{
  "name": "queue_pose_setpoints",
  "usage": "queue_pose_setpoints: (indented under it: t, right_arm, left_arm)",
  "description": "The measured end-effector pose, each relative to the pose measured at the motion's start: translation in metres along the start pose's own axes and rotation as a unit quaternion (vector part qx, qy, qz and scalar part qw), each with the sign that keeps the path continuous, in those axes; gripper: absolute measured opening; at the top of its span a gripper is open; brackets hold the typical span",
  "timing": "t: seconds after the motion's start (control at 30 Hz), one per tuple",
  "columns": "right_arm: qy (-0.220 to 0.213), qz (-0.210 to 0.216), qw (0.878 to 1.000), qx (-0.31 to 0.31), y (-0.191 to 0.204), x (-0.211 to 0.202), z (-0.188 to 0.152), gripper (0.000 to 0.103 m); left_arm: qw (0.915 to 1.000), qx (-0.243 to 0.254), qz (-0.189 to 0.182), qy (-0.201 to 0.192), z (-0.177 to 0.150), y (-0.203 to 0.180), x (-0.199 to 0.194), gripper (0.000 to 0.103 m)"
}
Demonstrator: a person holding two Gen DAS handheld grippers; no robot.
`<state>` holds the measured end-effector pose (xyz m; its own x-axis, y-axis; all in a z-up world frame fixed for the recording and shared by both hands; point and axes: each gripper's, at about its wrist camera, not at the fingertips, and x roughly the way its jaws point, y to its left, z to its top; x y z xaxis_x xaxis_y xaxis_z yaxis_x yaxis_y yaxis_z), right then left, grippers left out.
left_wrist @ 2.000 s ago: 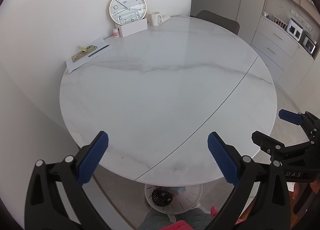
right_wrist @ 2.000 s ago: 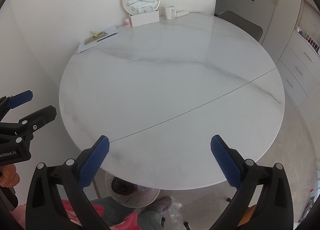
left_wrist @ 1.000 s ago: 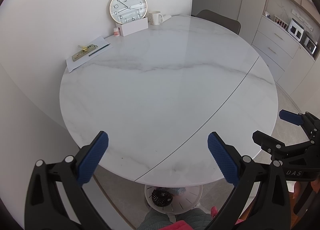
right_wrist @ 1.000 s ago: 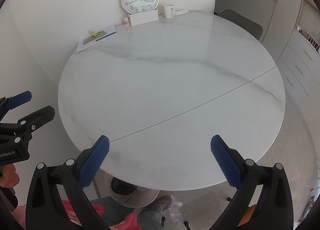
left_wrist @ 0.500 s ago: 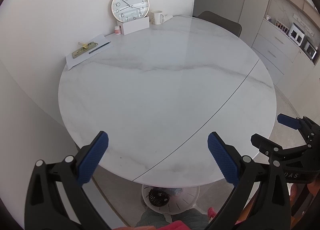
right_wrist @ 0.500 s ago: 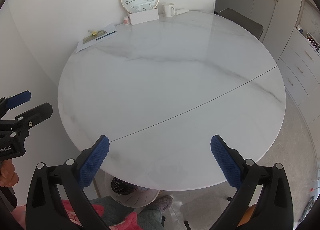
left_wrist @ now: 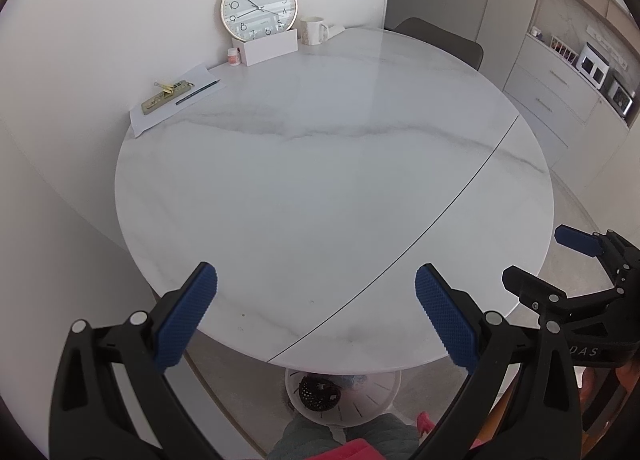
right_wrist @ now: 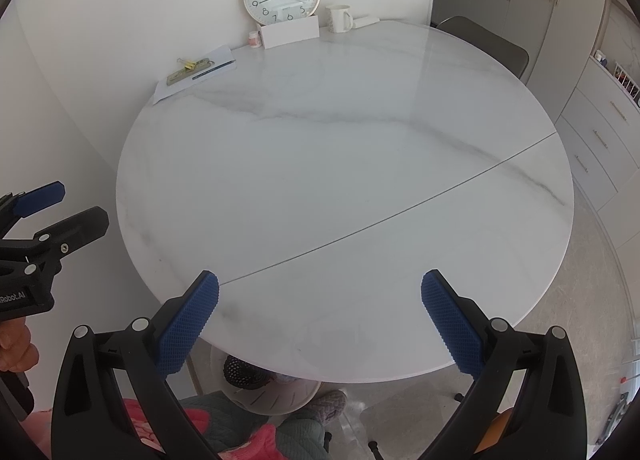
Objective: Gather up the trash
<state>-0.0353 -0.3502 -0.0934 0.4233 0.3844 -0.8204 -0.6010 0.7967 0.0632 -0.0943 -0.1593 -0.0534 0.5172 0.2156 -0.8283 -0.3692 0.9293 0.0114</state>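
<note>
My left gripper (left_wrist: 316, 300) is open and empty, held above the near edge of the round white marble table (left_wrist: 320, 180). My right gripper (right_wrist: 320, 304) is open and empty too, over the near edge of the table (right_wrist: 340, 140). Each gripper shows at the side of the other's view: the right one (left_wrist: 560, 260) in the left wrist view, the left one (right_wrist: 60, 204) in the right wrist view. A white bin (left_wrist: 344, 392) with dark and pale scraps inside stands on the floor under the table's near edge; it also shows in the right wrist view (right_wrist: 256, 384).
At the table's far edge stand a clock (left_wrist: 259, 7), a white box (left_wrist: 268, 46), a mug (left_wrist: 313, 30), a small jar (left_wrist: 233, 56), and a paper sheet (left_wrist: 176, 98) with clips and a pencil. A grey chair (left_wrist: 440, 40) and cabinets (left_wrist: 560, 92) are at the right.
Both views have shifted slightly; the grippers drifted a little while staying open. Nothing was picked up or let go.
</note>
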Motion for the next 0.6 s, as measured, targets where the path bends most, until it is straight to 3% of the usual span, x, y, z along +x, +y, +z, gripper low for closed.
queue_pose_setpoints:
  t: [0.27,0.6]
  right_arm:
    - [0.003,0.002,1.000,0.001,0.0000,0.0005,0.0008,0.101]
    - [0.003,0.002,1.000,0.002,-0.0004,0.0004,0.0016,0.101]
  left_arm:
    - [0.9996,0.008,0.021,-0.019,-0.0013,-0.0040,-0.0050,0.095]
    - [0.9998,-0.006,0.016,-0.007,0.0040,0.0037,-0.0002,0.095]
